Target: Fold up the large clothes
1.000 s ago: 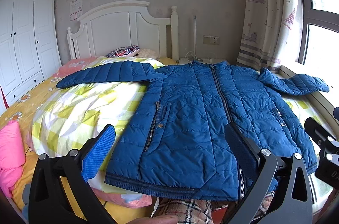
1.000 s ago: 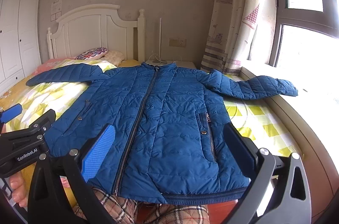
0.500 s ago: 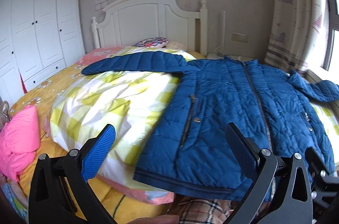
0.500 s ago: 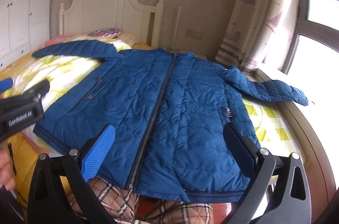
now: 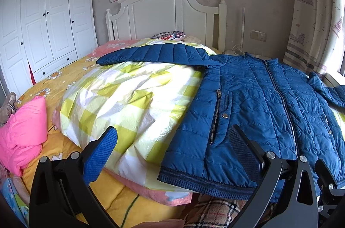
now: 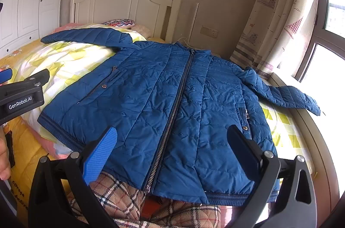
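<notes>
Big blue quilted jacket [image 6: 172,102] is laid flat on the bed, front side up, zipped all the way, hem hanging a bit over the near edge. It's resting on a yellow/white checked duvet [image 5: 129,98], collar pointing toward the white headboard [image 5: 168,12]. One sleeve stretches out to the left across the duvet, the other goes right toward the window (curtain [image 6: 280,12] hangs behind it).

Left gripper [image 5: 172,148] hovers near the hem's left corner, fingers wide apart, nothing between them. Right gripper [image 6: 172,150] is over the bottom of the zipper, also spread wide, not touching the fabric afaict. Pink garment [image 5: 21,130] is bunched up on the far left of the bed.
</notes>
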`<state>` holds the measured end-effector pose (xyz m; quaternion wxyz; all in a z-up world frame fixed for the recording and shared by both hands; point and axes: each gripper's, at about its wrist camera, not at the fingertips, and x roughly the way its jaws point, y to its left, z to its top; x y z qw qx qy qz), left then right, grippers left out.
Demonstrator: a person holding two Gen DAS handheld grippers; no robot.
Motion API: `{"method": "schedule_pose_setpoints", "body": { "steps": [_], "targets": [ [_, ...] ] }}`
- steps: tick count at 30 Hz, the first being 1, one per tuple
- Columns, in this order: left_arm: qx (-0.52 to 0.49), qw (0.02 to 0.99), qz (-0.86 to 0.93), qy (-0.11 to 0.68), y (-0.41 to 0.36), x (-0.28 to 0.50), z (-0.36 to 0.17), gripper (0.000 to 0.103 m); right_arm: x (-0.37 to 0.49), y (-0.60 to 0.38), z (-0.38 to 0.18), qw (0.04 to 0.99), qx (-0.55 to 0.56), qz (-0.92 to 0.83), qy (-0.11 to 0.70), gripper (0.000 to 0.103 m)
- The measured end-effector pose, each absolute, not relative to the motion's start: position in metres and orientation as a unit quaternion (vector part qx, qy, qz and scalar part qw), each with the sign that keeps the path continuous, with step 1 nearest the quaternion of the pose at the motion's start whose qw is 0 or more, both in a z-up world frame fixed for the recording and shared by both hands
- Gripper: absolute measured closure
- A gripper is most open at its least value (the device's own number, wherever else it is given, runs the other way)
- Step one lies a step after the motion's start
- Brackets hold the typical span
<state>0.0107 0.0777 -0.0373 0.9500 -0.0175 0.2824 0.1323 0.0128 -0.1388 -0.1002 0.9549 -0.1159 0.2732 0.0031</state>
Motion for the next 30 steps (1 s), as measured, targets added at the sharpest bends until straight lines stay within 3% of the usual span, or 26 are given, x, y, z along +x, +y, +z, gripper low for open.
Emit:
{"method": "schedule_pose_setpoints", "body": {
  "steps": [30],
  "targets": [
    [-0.008,0.947,0.128,0.295,0.0758,0.0134,-0.0475,0.004,0.0118,-0.1427,-0.1033,0.953,-0.108,0.006,0.282,0.002]
  ]
}}
